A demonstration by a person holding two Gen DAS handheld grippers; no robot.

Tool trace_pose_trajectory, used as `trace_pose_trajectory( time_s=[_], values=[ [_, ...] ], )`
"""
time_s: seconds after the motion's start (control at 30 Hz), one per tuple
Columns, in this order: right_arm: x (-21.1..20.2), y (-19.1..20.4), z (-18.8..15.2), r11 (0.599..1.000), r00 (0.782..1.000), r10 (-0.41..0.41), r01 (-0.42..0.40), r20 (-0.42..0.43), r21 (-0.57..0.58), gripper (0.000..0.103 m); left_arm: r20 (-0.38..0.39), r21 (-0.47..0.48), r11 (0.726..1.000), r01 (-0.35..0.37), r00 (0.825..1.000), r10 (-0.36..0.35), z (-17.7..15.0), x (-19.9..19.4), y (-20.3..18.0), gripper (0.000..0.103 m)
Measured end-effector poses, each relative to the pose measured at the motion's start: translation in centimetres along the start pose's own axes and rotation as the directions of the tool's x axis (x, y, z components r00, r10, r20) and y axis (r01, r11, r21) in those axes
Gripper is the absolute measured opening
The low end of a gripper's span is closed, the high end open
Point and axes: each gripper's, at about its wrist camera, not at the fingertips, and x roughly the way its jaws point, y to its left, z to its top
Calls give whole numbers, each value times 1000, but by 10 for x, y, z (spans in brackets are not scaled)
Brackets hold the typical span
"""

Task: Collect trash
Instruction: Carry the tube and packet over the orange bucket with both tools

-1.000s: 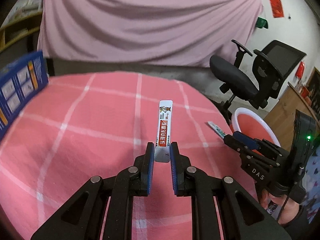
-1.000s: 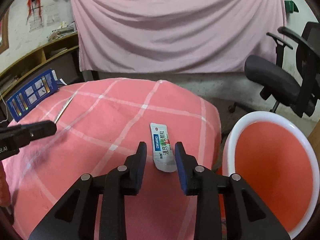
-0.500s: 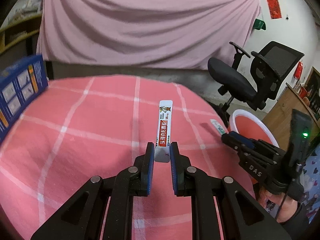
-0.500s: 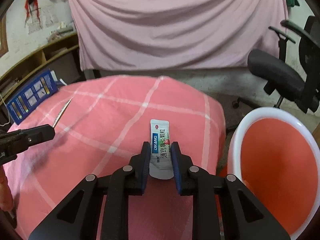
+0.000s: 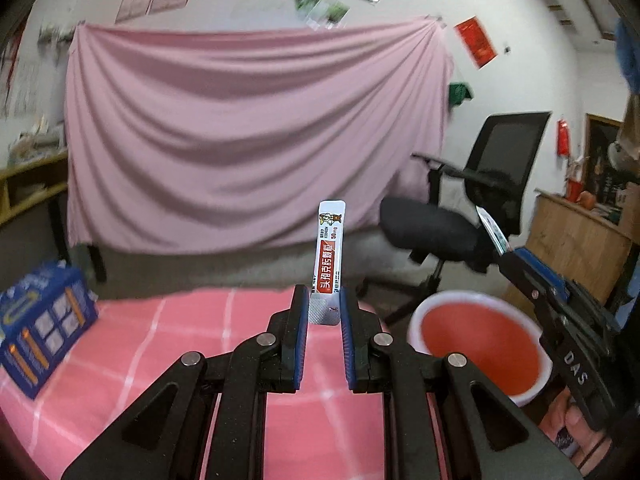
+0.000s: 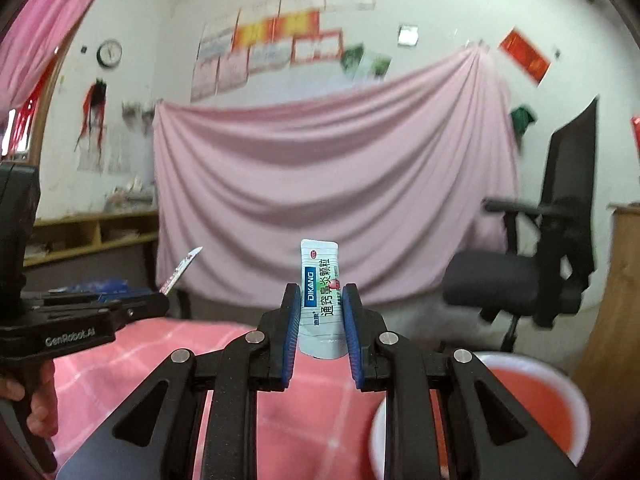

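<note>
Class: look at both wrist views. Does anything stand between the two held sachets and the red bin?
Nothing visible does. Red sachet and blue sachet are held up clear; the red bin stands open, lower right.

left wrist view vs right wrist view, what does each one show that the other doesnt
Only the left wrist view shows the blue box on the checked cloth. Only the right wrist view shows the wall clock. Both show the red bin, the office chair, and each gripper shut on a packet: left gripper on the red sachet, right gripper on the green sachet.
</note>
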Motion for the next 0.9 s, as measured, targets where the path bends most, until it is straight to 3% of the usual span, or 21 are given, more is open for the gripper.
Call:
trace_pose_trajectory(
  time_s=[0.23,0.43,0.63,0.9],
  values=[
    [-29,-37,11,994,990,-104,99,100,51,19,78,54,995,89,993,-93,11,-5,-44,13],
    [-42,-70,10,977,976,-192,179,100,119,19,88,74,981,179,979,-185,11,11,-82,13],
    [-46,-99,5,959,969,-243,231,52,165,19,40,86,962,261,963,-265,2,36,-116,13],
    [-42,-122,-13,943,963,-264,270,-54,194,20,-67,83,945,317,948,-312,-13,69,-143,13]
  ],
)
